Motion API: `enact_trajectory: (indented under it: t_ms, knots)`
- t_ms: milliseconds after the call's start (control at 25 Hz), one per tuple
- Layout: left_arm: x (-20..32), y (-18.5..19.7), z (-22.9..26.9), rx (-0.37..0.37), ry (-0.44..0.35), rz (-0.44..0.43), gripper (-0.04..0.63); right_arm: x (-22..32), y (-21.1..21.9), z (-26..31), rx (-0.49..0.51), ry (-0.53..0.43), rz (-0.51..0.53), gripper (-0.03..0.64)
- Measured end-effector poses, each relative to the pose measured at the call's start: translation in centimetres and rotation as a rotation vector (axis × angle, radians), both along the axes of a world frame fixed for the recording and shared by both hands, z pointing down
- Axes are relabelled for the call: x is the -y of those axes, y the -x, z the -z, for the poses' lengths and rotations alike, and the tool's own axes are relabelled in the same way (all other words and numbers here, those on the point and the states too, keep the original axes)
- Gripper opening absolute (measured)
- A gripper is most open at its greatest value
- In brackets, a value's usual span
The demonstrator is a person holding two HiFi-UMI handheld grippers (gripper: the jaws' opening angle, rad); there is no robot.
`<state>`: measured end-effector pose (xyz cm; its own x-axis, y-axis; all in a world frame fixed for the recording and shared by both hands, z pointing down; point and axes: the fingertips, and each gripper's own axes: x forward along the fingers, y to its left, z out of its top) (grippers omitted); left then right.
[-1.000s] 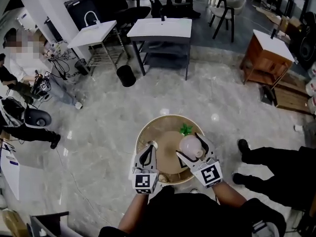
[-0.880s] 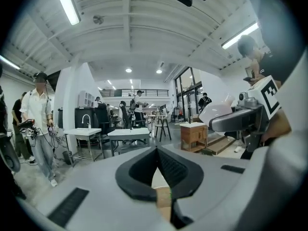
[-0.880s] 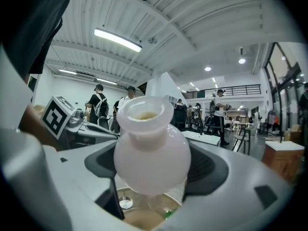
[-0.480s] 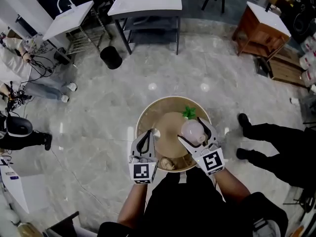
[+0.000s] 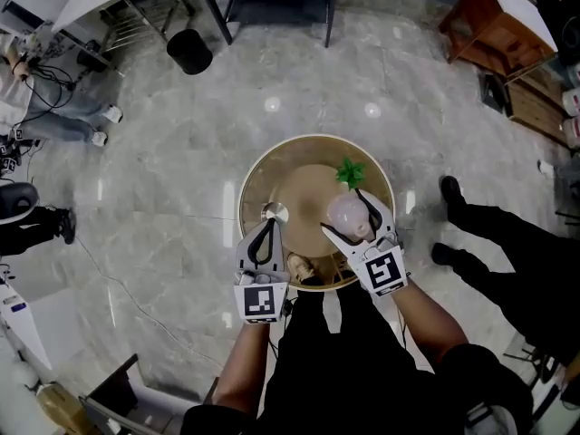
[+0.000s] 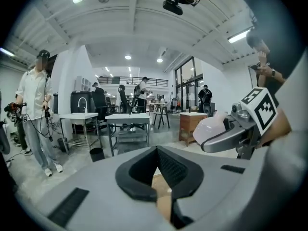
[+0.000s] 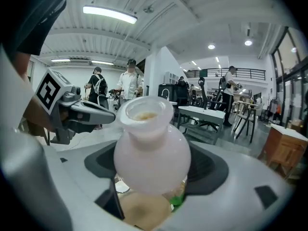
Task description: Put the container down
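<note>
A pale pink, round-bellied container [image 5: 349,217] with a wide mouth is held above the near right part of the round wooden table [image 5: 256,175]. My right gripper [image 5: 343,212] is shut on it, one finger on each side of its belly. In the right gripper view the container [image 7: 150,150] fills the middle, upright, with the table's tan mat under it. My left gripper [image 5: 266,234] is shut and holds nothing, over the table's near left edge. Its pads [image 6: 144,170] meet in the left gripper view, where the container [image 6: 211,129] shows at the right.
On the table lie a green plant-like piece [image 5: 350,171], a small silver thing [image 5: 275,212] and a wooden figure [image 5: 299,265] at the near rim. A person's legs and black shoes [image 5: 451,191] stand right of the table. A wooden cabinet [image 5: 494,16] and a black bin [image 5: 189,51] are farther off.
The head view has tilted further down, so the table sits higher in the picture. Both grippers keep their places over the table's near side, the container still held.
</note>
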<state>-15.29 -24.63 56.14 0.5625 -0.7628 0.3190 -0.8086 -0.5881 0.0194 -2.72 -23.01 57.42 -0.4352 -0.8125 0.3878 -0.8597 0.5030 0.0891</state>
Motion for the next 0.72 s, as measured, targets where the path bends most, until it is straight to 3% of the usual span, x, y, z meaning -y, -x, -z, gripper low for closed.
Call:
enact_trajectory:
  t_ms: [600,720]
  knots:
    - [1.5,2.0,-13.5,0.001,0.077,0.050,-0.002,3.2,3.6,-20.7,-0.023,0.118,0.035,0.399]
    - [1.5,2.0,-16.0,0.019,0.083,0.041,-0.002,3.4,3.9,-26.0,-0.040,0.182,0.027,0.397]
